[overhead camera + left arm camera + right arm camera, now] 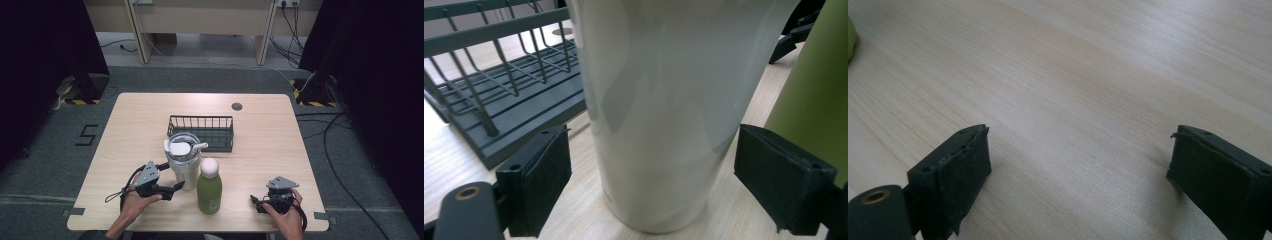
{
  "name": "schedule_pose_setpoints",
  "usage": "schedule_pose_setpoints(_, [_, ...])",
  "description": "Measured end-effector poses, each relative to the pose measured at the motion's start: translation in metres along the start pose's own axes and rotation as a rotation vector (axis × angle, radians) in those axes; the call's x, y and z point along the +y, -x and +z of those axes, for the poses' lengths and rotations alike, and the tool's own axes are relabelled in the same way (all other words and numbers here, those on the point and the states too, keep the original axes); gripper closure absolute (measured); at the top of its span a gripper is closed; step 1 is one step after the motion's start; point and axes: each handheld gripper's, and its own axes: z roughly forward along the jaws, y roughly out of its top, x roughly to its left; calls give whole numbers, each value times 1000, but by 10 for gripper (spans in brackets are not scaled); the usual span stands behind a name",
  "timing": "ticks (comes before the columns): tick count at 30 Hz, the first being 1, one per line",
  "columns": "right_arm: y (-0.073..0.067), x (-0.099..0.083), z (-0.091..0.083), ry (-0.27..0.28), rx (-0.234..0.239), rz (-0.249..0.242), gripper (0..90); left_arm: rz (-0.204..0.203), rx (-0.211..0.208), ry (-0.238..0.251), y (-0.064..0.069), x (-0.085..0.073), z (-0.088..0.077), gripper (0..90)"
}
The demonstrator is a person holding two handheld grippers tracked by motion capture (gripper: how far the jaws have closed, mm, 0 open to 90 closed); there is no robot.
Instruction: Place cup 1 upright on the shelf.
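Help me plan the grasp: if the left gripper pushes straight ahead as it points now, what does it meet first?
The white tumbler. It stands upright right between the open left gripper, with gaps either side; the green bottle sits just off that line.

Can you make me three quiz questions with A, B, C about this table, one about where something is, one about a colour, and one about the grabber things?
1. Where does the wire basket stand?
A. behind the white tumbler
B. at the table's near edge
C. on the floor

2. What colour is the bottle beside the tumbler?
A. red
B. green
C. blue

3. How is the left gripper set?
A. shut on the bottle
B. lying in the basket
C. open, a jaw on each side of the tumbler

Answers:
1. A, the high view shows the basket farther back than the tumbler.
2. B, its body is green with a pale cap.
3. C, the left gripper view shows gaps between both pads and the tumbler wall.
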Motion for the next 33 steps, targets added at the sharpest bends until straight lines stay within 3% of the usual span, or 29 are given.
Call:
schedule_pose_setpoints(15, [0,0,0,0,2,-1,96,26,-8,8,4,7,19,109])
schedule_pose_setpoints(33, [0,0,0,1,4,-7,96,22,-9,85,4,7,37,89])
